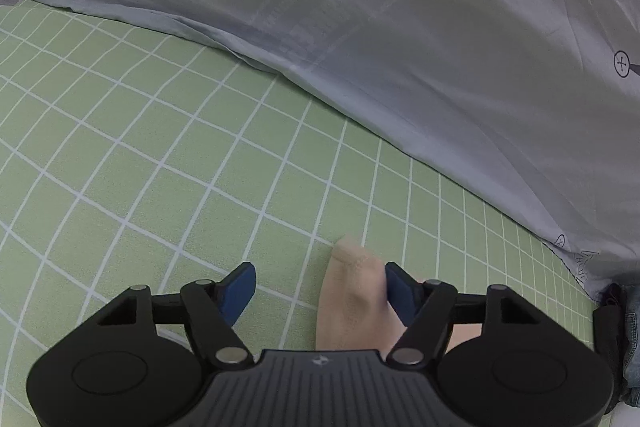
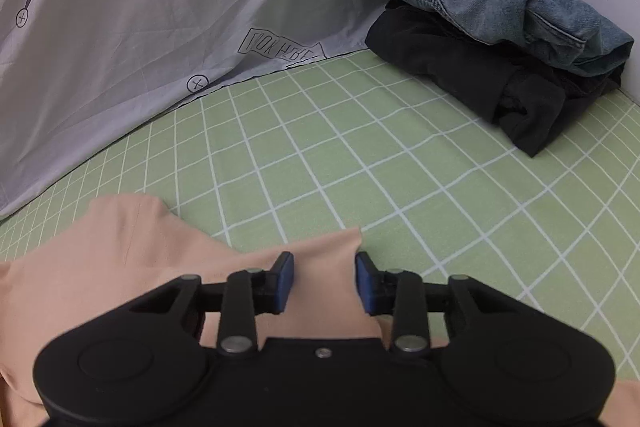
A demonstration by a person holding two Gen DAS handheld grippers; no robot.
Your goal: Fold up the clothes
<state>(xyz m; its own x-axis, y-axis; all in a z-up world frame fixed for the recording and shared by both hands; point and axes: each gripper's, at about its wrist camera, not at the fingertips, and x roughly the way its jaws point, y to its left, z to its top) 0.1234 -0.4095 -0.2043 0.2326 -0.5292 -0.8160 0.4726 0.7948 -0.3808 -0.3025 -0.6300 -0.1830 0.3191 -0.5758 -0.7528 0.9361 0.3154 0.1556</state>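
Both my left claw and right claw were released over the peach garment; I judged the next move was to pinch its edge at lower centre.

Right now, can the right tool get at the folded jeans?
Probably yes: the right tool is open over the peach garment, and only bare green checked sheet lies between it and the jeans.

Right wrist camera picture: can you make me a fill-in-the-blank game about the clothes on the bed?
1. The blue jeans lie on top of a folded ____ garment.
2. The peach cloth lies between the blue pads of the right gripper, whose jaws are ____.
3. The green sheet has a pattern of white ____.
4. The grey quilt shows an orange ____.

Missing words: black; open; squares; carrot
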